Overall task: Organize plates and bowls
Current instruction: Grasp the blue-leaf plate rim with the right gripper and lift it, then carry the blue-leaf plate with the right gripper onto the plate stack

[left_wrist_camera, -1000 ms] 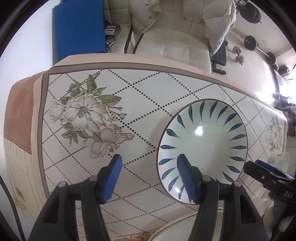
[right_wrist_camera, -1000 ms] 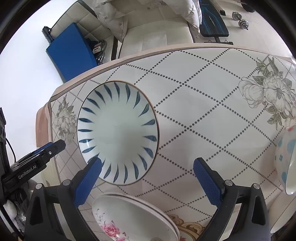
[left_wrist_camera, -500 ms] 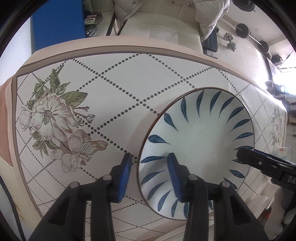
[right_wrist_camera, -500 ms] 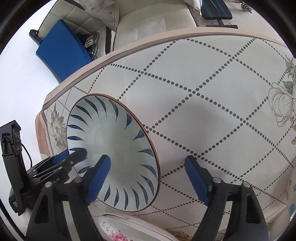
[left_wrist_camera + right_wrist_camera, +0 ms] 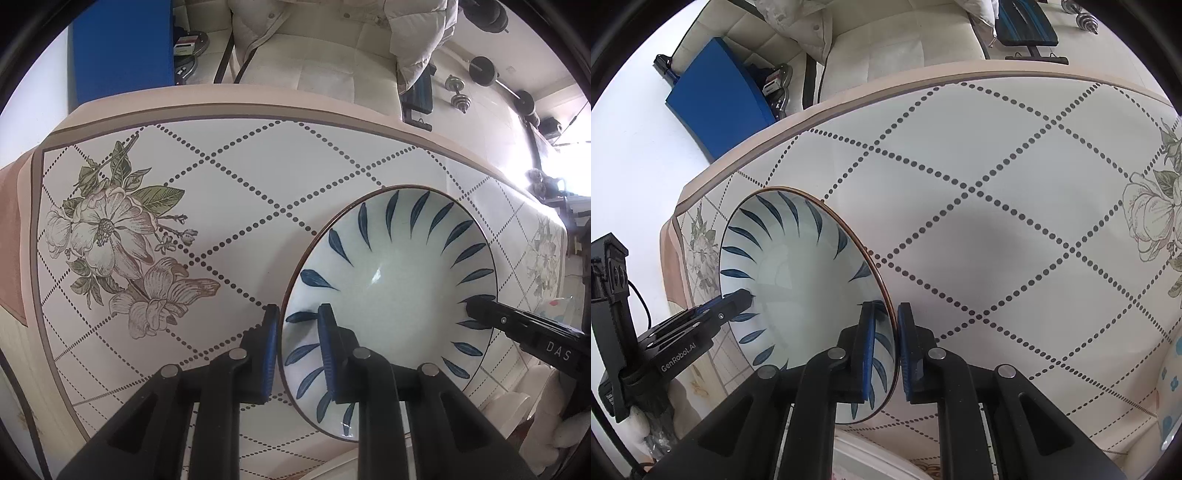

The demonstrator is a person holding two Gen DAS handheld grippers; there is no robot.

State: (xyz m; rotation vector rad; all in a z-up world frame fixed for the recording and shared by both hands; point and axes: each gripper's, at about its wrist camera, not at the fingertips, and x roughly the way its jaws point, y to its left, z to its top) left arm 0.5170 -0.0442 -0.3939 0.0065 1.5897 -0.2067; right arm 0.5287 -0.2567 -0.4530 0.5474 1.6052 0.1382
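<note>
on the table (image 5: 258,177), toward its left end near the corner with the printed flower, sits the bowl (image 5: 391,280), white inside with dark blue leaf strokes that fan out from the middle to a thin brown rim. it is round, so it has no long axis; its mouth faces up, and i cannot tell whether it lies flat or slightly raised. the left gripper (image 5: 295,343) has just been closing and is now clamped on the bowl's left rim, one blue pad outside the wall and one inside. the right gripper (image 5: 886,343) has just been closing too and is clamped on the opposite rim, again with one pad inside and one outside. each wrist view shows the other gripper reaching over the far side of the bowl: "genrobot.ai" reads on the left one's body in the right view, and "das" on the right one's in the left view. nearer the table's front edge, just beside the bowl, the rim of a plate (image 5: 871,443) shows. at the right end a dish (image 5: 1172,402) with blue spots shows partly.
</note>
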